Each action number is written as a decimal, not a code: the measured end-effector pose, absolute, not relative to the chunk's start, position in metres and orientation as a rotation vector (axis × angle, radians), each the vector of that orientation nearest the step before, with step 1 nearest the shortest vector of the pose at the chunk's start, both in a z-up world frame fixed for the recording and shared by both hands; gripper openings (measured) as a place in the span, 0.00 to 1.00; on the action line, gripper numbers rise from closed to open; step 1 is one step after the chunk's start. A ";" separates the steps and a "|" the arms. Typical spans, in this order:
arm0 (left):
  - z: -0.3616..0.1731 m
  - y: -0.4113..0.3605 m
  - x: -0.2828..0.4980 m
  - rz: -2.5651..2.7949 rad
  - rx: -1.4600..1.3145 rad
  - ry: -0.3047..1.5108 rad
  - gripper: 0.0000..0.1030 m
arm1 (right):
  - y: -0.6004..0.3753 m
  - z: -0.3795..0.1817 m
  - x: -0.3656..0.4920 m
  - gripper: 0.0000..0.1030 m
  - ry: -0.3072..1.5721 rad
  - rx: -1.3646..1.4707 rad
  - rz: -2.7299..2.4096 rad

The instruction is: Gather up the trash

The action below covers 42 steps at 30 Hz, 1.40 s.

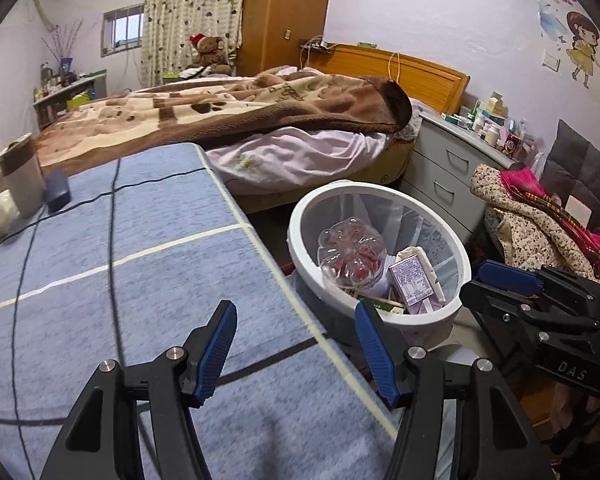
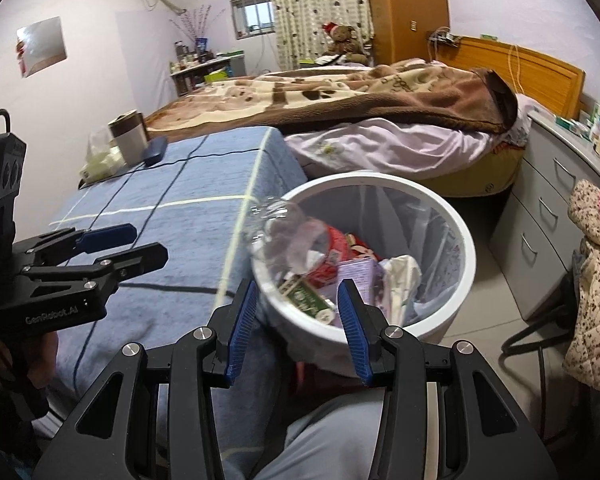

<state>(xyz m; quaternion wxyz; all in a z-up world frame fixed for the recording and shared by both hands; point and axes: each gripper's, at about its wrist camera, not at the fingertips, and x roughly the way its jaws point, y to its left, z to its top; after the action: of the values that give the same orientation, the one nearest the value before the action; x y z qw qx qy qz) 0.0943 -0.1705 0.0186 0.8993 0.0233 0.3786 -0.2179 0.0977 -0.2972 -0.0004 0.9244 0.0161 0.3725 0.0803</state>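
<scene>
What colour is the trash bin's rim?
White, on the trash bin; the right wrist view shows it best.

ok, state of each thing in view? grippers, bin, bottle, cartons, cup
left gripper: open, empty, over the table edge
right gripper: open, empty, above the bin rim
bin: upright, lined, part full
bottle: in bin, on its side, empty
purple carton: in bin
green carton: in bin
cup: upright on table

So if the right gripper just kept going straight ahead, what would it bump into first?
Probably the white trash bin: the open right gripper points at its near rim, towards the clear plastic bottle on top. Depth is uncertain.
</scene>
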 end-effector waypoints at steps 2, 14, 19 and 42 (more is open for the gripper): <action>0.022 -0.165 0.087 -0.433 0.050 0.770 0.60 | -0.293 0.001 0.094 0.43 0.760 0.027 0.181; 0.033 -0.128 0.044 -0.334 0.005 0.707 0.60 | -0.270 0.006 0.073 0.43 0.739 -0.009 0.250; 0.033 -0.117 0.031 -0.294 -0.010 0.702 0.60 | -0.261 0.008 0.065 0.43 0.734 -0.027 0.275; 0.034 -0.101 0.016 -0.224 -0.008 0.696 0.60 | -0.249 0.007 0.059 0.50 0.734 -0.047 0.309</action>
<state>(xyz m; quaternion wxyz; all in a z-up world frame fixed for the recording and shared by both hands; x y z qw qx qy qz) 0.0159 -0.1011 0.0337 0.9339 -0.0041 0.3404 -0.1093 0.0589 -0.2493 0.0069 0.9215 -0.0231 0.3572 0.1505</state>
